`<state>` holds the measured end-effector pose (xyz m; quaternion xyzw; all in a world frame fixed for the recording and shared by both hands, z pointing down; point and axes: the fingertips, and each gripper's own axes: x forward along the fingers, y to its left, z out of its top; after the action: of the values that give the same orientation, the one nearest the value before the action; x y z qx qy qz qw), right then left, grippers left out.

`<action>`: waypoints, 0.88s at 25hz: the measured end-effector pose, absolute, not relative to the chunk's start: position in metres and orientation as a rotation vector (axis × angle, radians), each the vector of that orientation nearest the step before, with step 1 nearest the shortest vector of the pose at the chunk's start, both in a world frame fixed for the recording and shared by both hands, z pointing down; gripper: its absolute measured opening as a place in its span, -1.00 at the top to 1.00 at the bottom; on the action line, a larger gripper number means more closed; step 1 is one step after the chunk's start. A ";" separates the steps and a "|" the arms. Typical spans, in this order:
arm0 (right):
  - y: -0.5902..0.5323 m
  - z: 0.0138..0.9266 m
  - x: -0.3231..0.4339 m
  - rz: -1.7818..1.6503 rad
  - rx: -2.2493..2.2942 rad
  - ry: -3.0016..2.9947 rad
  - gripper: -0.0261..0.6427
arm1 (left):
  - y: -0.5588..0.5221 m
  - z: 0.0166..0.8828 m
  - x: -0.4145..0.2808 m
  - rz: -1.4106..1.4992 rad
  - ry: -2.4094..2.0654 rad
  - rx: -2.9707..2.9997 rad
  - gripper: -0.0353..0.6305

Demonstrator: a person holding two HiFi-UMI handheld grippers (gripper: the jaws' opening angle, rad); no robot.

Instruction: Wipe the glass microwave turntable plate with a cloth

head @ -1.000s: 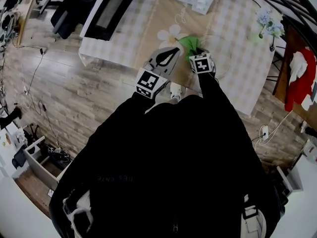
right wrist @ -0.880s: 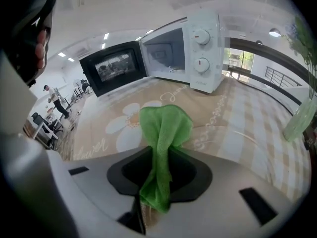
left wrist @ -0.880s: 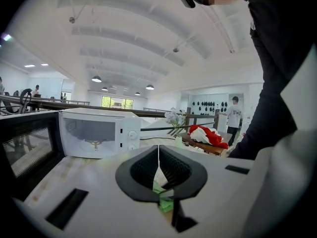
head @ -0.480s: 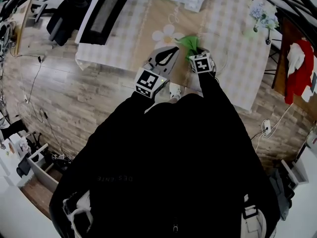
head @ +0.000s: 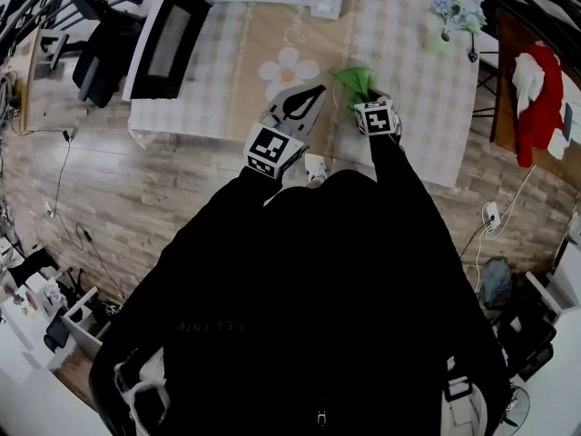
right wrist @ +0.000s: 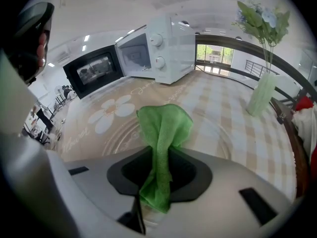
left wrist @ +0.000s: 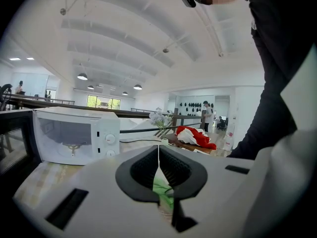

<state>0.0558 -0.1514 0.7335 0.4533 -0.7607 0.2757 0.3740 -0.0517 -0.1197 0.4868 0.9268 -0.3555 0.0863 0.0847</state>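
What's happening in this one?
A person is working at a table with a tool in each hand. The right tool is shut on a green cloth, held over the glass turntable plate that lies on the table in front of the open microwave. The left tool is shut and empty. Whether the cloth touches the glass isn't clear.

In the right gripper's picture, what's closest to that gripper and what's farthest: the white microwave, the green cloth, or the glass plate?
1. Green cloth: pinched in the right gripper's jaws.
2. Glass plate: lying just ahead, below the cloth.
3. White microwave: far back, door open to its left.
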 end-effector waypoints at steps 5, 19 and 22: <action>-0.146 0.733 0.092 0.705 1.231 -1.897 0.60 | -0.122 0.487 -0.035 0.251 -1.005 2.785 0.83; -0.125 0.734 0.183 0.750 1.381 -1.746 0.60 | -0.121 0.486 -0.007 0.248 -0.903 2.828 0.83; -0.122 0.734 0.195 0.744 1.404 -1.714 0.60 | -0.119 0.486 -0.008 0.249 -0.902 2.830 0.83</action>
<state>0.1950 -0.1219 0.7335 0.5529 -0.6747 0.2928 0.3915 -0.0082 -0.1189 0.4863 0.9464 -0.3016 0.0833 0.0802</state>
